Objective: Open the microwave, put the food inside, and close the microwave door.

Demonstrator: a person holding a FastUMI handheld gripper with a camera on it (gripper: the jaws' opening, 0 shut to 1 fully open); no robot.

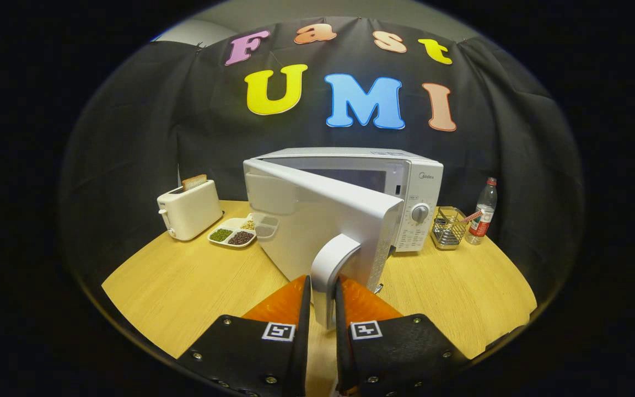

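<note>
A white microwave (414, 182) stands at the back of the wooden table (185, 286). Its door (317, 226) is swung out toward me, hinged on the left, about half open. The curved white door handle (329, 270) sits between my fingers, and my gripper (323, 292) is shut on it, both fingers pressing its sides. A white divided plate of food (237, 231) with green, dark red and tan portions lies on the table left of the microwave, partly hidden behind the door.
A white toaster (189, 209) with a slice of bread in it stands left of the plate. Right of the microwave are a wire basket (448, 227) and a plastic bottle (483, 212). Bare tabletop lies to either side of my fingers.
</note>
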